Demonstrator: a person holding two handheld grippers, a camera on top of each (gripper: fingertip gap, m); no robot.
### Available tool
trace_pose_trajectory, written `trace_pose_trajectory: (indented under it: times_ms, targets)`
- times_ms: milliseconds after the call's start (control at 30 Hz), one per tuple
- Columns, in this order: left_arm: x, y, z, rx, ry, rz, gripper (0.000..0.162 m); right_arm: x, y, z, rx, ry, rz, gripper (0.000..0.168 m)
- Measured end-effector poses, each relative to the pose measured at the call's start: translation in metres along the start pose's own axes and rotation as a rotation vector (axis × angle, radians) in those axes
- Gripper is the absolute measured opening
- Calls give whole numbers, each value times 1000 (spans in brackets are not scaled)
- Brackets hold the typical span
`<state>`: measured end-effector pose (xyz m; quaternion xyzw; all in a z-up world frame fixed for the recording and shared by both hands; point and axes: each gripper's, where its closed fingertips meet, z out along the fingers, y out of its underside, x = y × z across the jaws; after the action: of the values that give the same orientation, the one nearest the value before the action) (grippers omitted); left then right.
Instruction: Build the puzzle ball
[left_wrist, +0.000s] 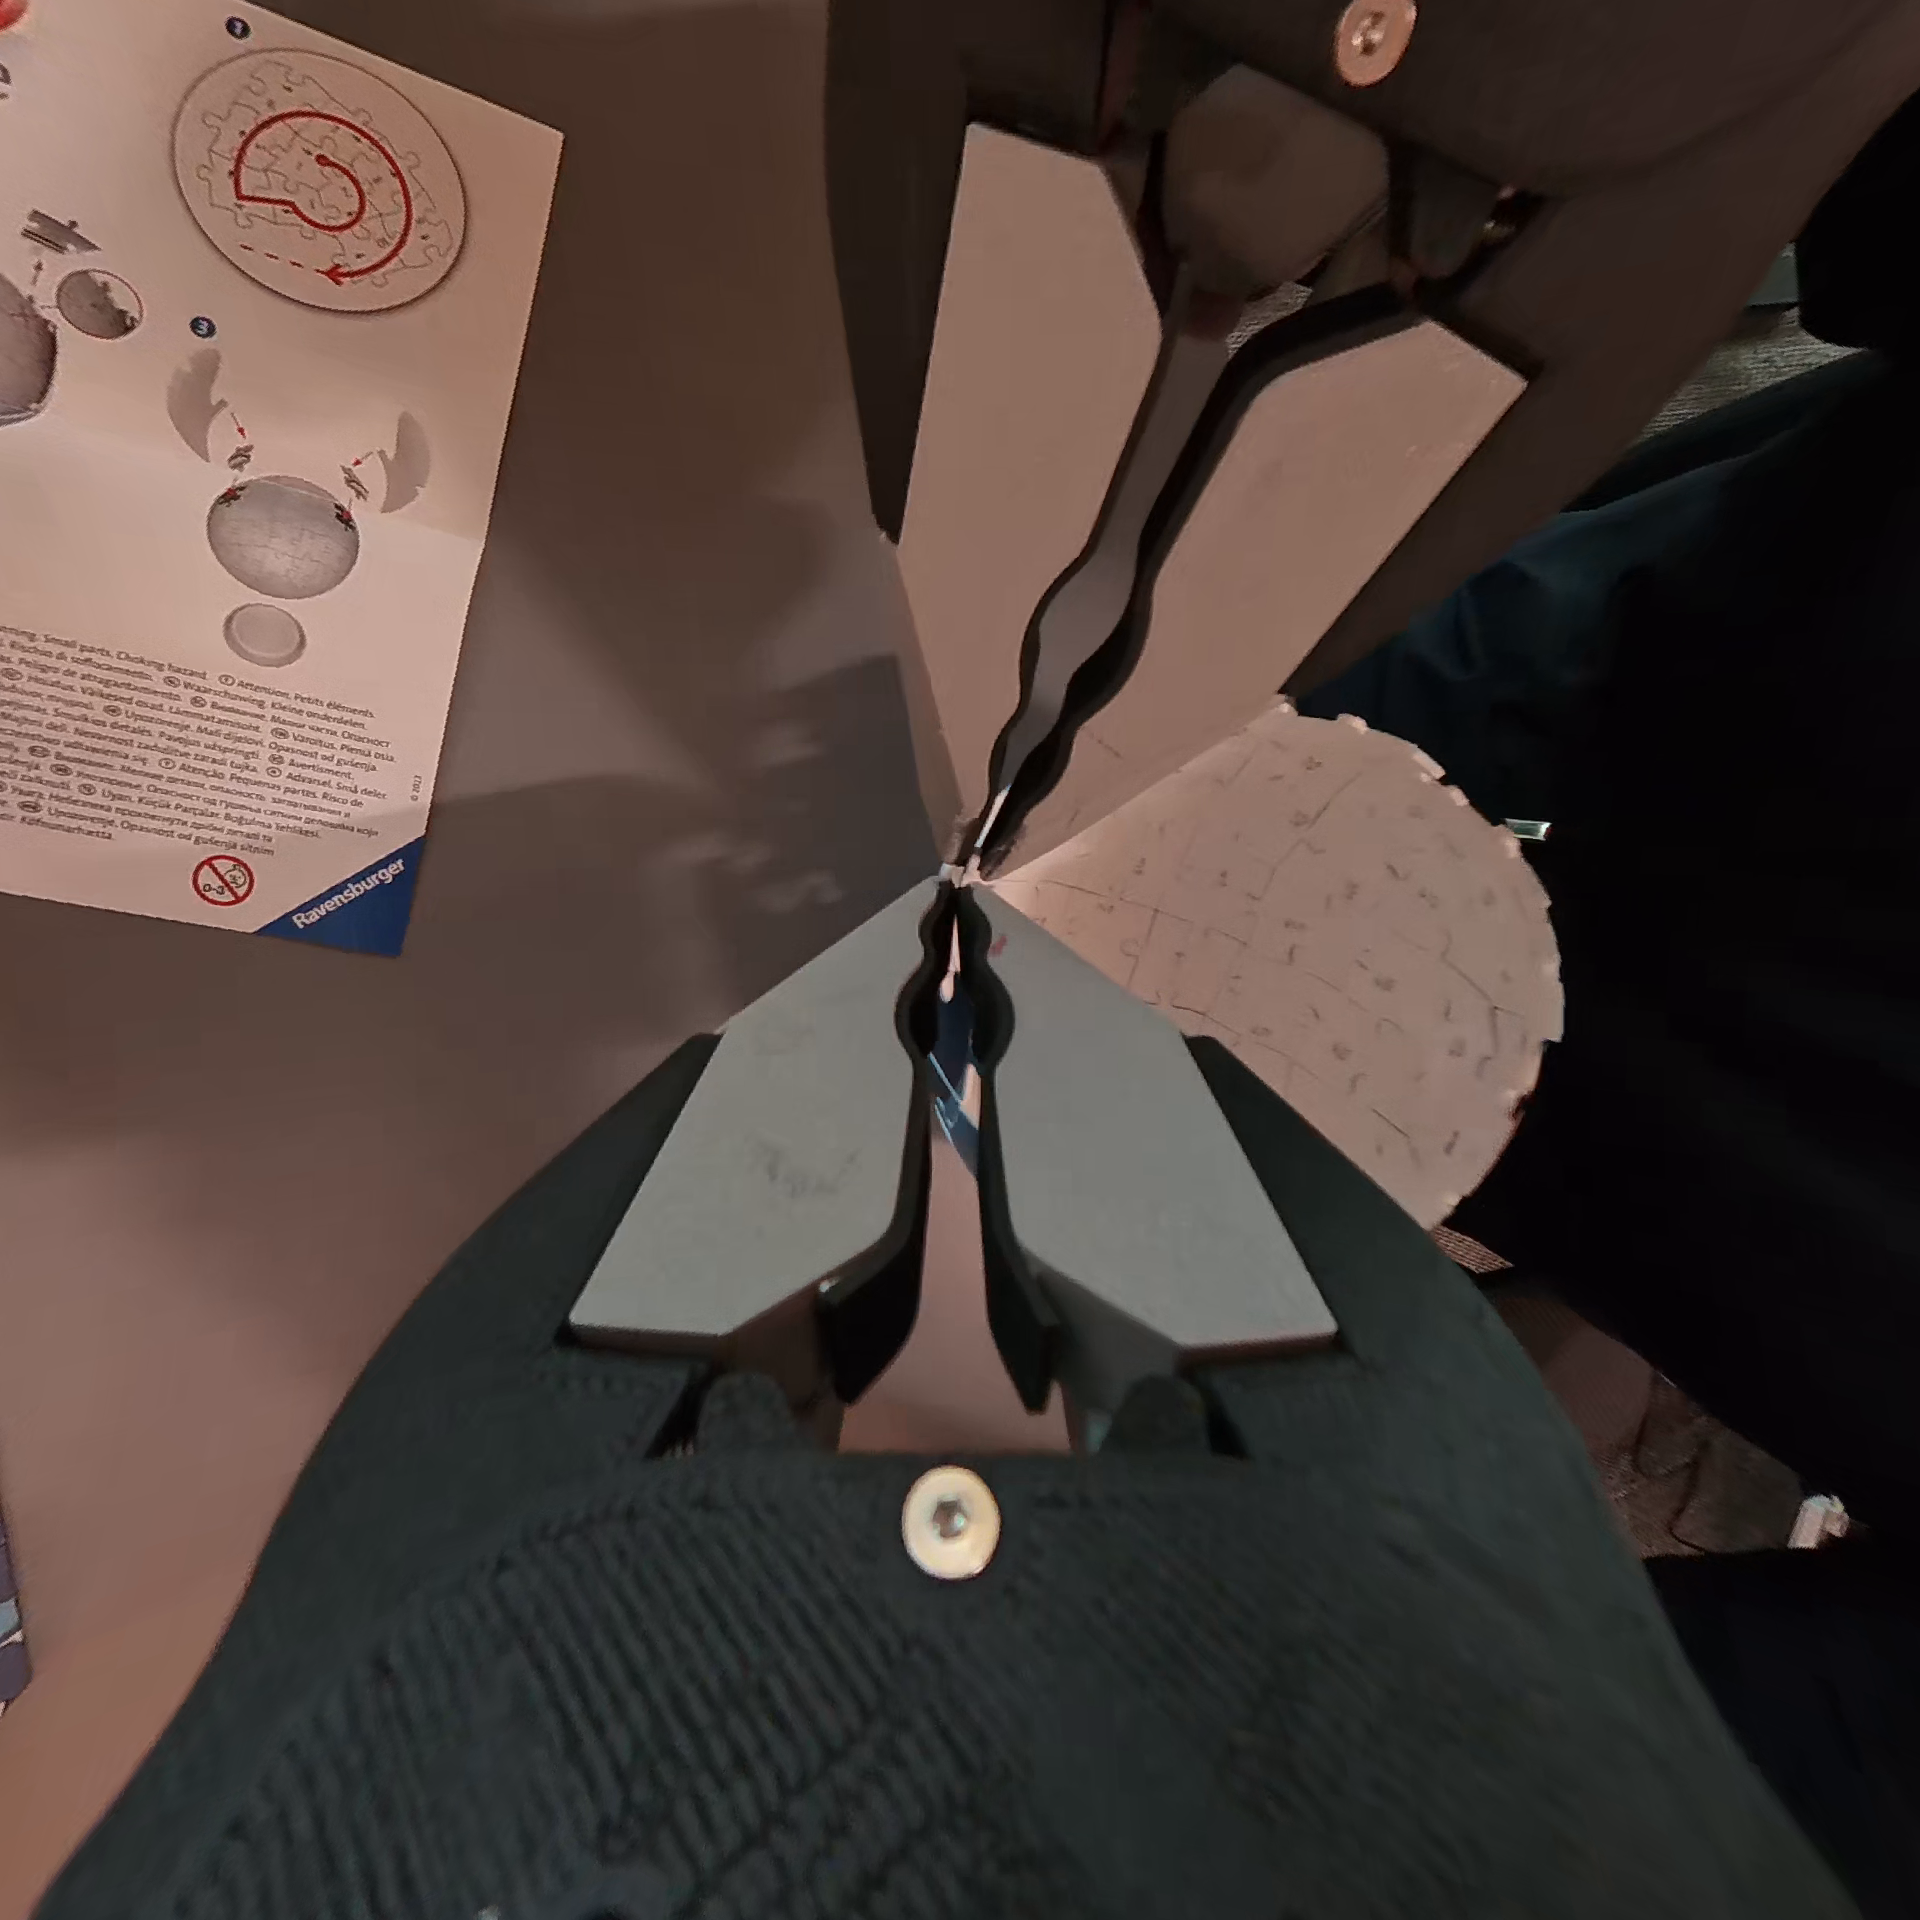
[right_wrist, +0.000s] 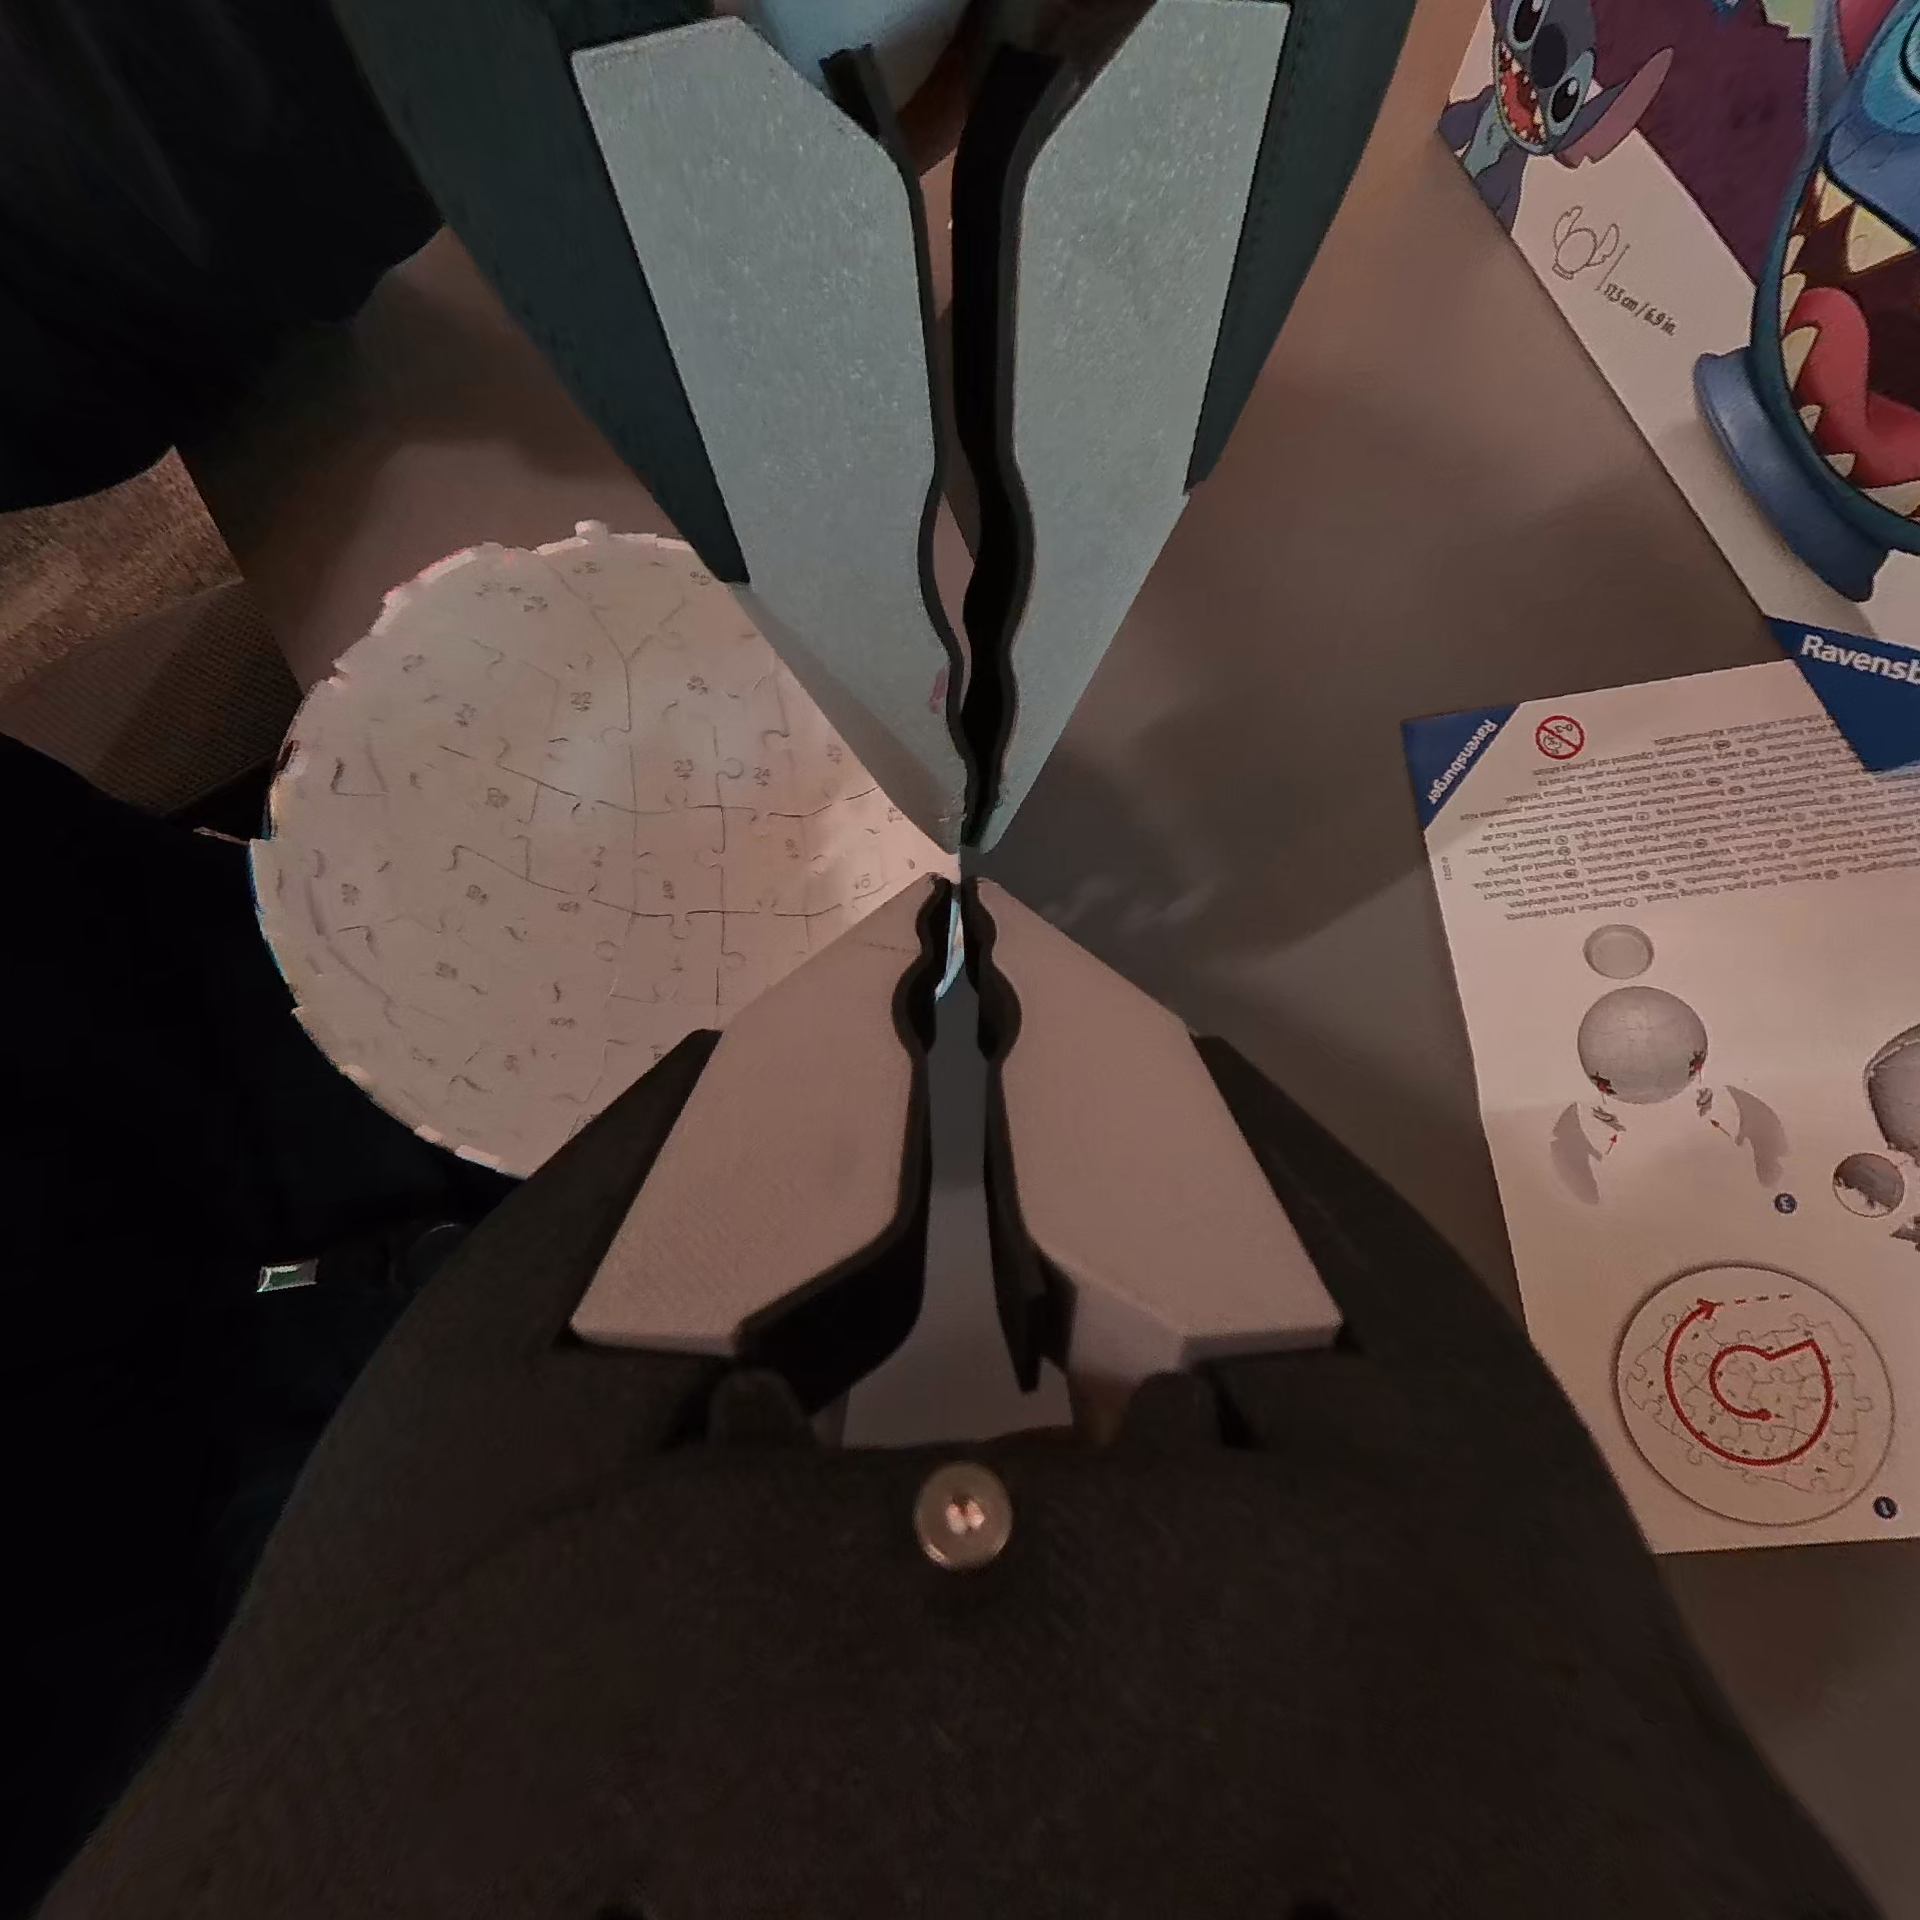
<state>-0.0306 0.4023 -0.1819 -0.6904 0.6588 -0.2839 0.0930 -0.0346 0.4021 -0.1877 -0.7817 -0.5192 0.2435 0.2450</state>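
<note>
The half-built puzzle ball is a white shell of joined pieces, inner side up, in the left wrist view (left_wrist: 1299, 935) and the right wrist view (right_wrist: 520, 883). It sits at the table edge. My left gripper (left_wrist: 951, 896) is shut on a thin puzzle piece (left_wrist: 948, 1086) whose blue edge shows between the fingers. My right gripper (right_wrist: 956, 896) is shut on a thin pale sliver (right_wrist: 948, 971) at the shell's rim. The two grippers meet tip to tip: the right gripper (left_wrist: 985, 836) comes from above in the left view, the left gripper (right_wrist: 971, 826) likewise in the right view. I cannot tell whether both hold the same piece.
A printed instruction sheet (left_wrist: 260, 468) lies on the beige table (left_wrist: 644, 520); it also shows in the right wrist view (right_wrist: 1662, 1039). A puzzle box with a blue cartoon creature (right_wrist: 1714, 260) lies at the far right. A person's dark clothing (right_wrist: 104, 1039) is beyond the table edge. Less than 4 cm separates the two grippers' tips.
</note>
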Motion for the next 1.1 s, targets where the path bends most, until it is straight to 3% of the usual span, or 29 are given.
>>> trace_pose_trajectory:
  times_ms: [1100]
  targets:
    - [2,6,10,-50,18,0,0,-2,3,4,0,-19,-2,0]
